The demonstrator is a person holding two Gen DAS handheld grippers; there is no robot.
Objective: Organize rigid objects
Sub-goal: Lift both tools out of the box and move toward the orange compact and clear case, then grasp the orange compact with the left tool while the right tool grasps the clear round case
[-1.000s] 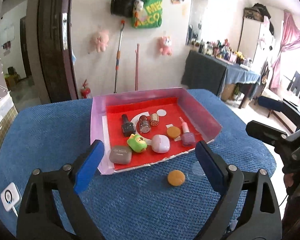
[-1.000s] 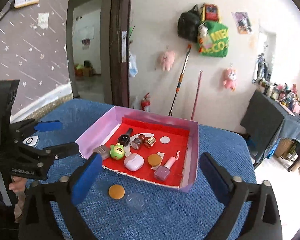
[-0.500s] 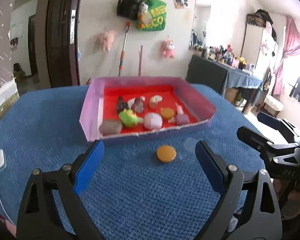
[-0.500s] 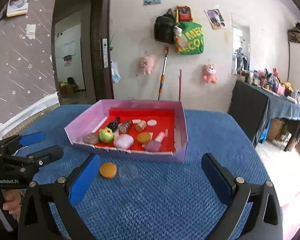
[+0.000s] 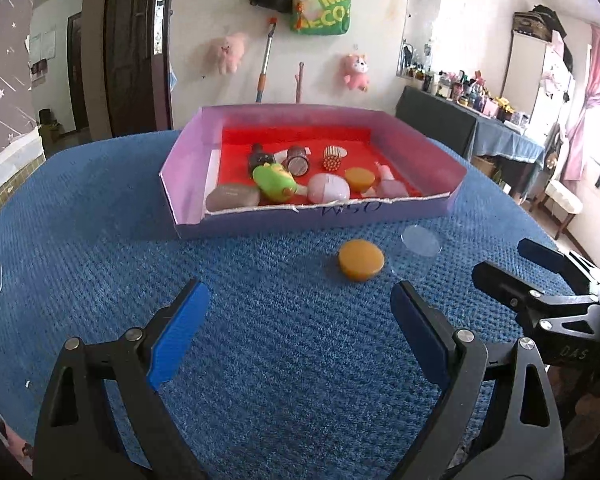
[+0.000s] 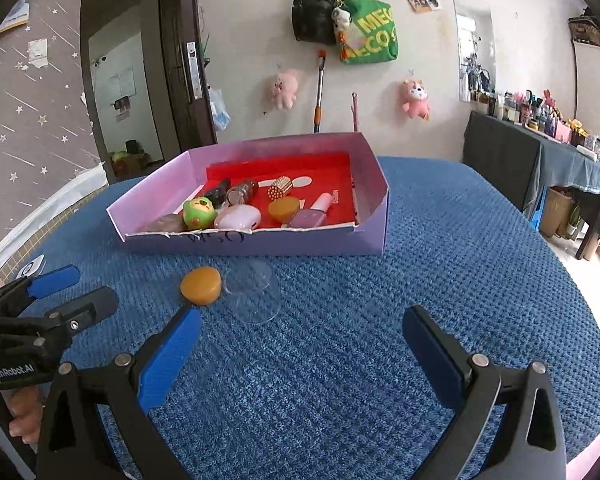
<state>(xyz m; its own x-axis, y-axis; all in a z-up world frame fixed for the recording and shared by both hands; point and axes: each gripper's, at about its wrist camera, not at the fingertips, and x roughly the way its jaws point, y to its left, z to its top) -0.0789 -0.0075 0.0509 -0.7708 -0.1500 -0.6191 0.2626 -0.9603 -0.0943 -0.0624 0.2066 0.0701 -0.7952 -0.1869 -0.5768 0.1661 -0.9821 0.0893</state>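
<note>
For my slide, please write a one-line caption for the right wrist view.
Open right gripper above blue cloth, facing an orange round puck, a clear plastic cup and a pink cardboard tray.

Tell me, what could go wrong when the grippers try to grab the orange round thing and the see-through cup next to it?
Three things might go wrong. The clear cup is hard to see on the blue cloth, so a gripper could miss it or knock it over. The orange disc sits very close to it, so grabbing one may bump the other. The left gripper and right gripper, both open, aim at the same small spot and could collide.
</note>
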